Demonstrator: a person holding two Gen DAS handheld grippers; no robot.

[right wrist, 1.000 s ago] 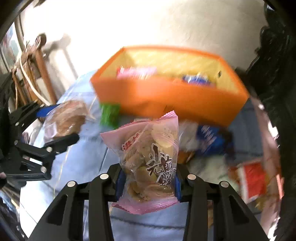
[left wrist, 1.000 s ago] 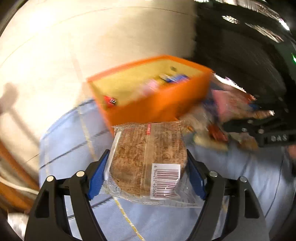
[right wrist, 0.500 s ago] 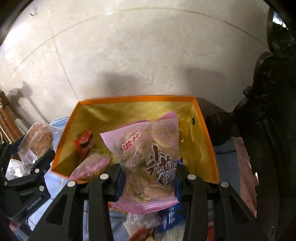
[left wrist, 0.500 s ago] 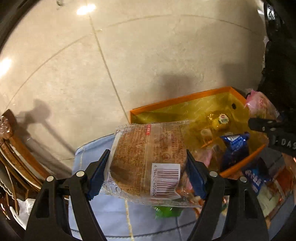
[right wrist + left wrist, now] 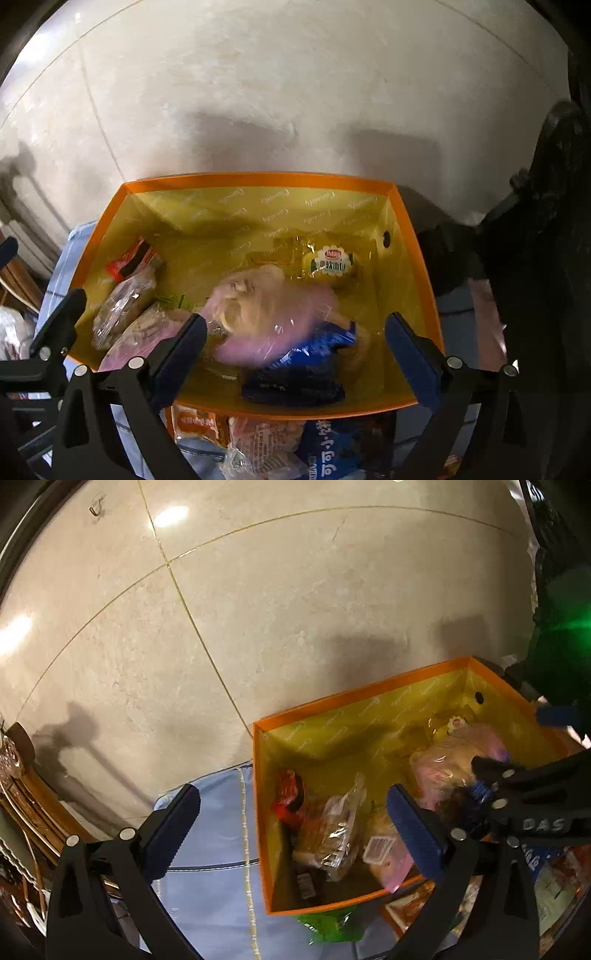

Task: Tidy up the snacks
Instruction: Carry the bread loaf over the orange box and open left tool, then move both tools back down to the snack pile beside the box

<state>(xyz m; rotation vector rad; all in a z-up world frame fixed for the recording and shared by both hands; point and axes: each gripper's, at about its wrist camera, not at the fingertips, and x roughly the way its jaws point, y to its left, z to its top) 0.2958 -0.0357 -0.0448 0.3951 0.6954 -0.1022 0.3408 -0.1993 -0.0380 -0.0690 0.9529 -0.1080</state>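
An orange box with a yellow lining holds several snack packets. My left gripper hovers over its left end, jaws opening wide, with nothing pressed between the pads. The brown bread packet lies below it on the box floor, also visible as the bread packet from the right wrist. My right gripper hangs over the box's near side, jaws opening too. The pink biscuit packet, blurred, sits loose in the box beneath it, free of the pads.
A yellow snack, a red packet and a blue packet are also in the box. More snacks lie on the blue cloth before it. A pale tiled floor lies beyond, dark furniture to the right.
Both grippers moved over the box, then let go. The bread packet left the left jaws and the pink packet left the right jaws; both now lie in the box.
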